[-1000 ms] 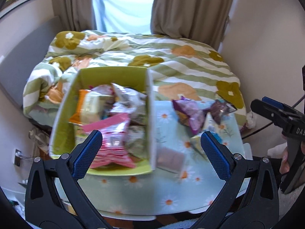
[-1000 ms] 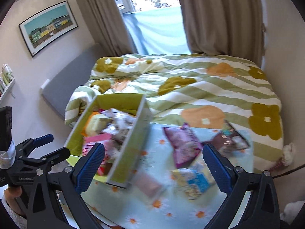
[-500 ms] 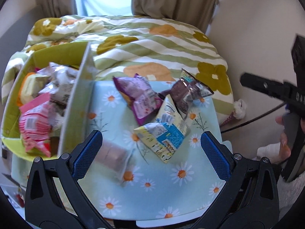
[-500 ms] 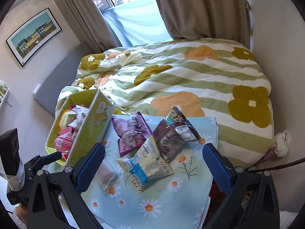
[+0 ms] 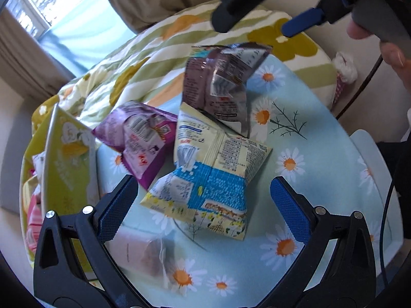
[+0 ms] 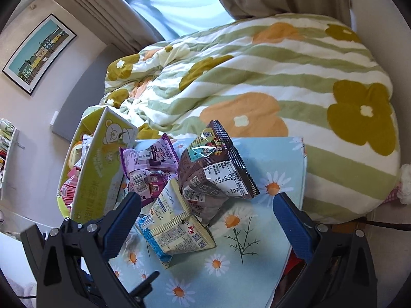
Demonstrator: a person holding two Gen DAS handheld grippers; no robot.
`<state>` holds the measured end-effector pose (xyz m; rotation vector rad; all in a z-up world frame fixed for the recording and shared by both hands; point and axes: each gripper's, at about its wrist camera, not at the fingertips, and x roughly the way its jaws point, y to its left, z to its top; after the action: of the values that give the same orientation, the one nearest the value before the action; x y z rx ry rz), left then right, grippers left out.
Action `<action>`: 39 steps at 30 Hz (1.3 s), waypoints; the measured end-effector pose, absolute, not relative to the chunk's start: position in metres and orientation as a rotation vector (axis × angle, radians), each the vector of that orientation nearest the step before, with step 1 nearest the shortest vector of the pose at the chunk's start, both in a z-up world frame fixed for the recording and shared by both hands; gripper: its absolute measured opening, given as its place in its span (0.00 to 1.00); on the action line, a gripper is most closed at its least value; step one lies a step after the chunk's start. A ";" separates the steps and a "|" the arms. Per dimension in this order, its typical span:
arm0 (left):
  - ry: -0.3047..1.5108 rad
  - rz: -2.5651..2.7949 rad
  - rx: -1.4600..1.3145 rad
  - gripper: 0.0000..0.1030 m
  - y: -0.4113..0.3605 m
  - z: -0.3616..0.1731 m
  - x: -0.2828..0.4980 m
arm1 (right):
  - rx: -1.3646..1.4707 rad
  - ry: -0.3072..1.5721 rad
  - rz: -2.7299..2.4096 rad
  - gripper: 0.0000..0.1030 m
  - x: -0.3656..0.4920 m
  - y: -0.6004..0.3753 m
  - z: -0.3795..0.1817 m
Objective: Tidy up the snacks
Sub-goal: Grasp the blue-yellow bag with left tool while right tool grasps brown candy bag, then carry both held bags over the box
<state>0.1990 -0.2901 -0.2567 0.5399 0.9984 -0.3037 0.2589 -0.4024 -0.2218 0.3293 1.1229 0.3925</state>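
A bed [image 6: 269, 77] under a striped quilt with big orange and olive flowers fills the room's far side, below a curtained window [image 6: 179, 2]; a framed print [image 6: 38, 51] of coloured houses hangs on the wall. Against the bed stands a table [image 5: 321, 154] in a pale blue daisy cloth. At its left edge a green box [image 6: 100, 169], printed with a cartoon bear, holds several snacks. Beside it lie three bags, touching: brown [image 5: 218, 84], yellow-and-blue [image 5: 208, 179] and purple [image 5: 141, 138]. Their small print is unreadable. A clear packet [image 5: 143, 251] lies nearest. The left gripper [image 5: 203, 202] hangs spread wide over the yellow bag, holding nothing; the right gripper [image 6: 208, 220] is likewise agape and empty.
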 end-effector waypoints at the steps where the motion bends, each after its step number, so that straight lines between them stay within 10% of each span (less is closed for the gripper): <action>1: 0.999 -0.302 0.549 0.99 -0.291 -0.261 0.201 | 0.321 1.126 0.401 0.99 0.261 -0.401 -0.225; 28: 1.101 -0.348 0.523 0.54 -0.283 -0.286 0.218 | 0.339 1.217 0.517 0.99 0.310 -0.374 -0.287; 39: 1.086 -0.362 0.455 0.52 -0.274 -0.266 0.208 | 0.322 1.190 0.480 0.58 0.296 -0.379 -0.277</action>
<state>0.2076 -0.2736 -0.2656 0.4550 1.0862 -0.3622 0.2962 -0.3789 -0.2768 0.3219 1.1901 0.4801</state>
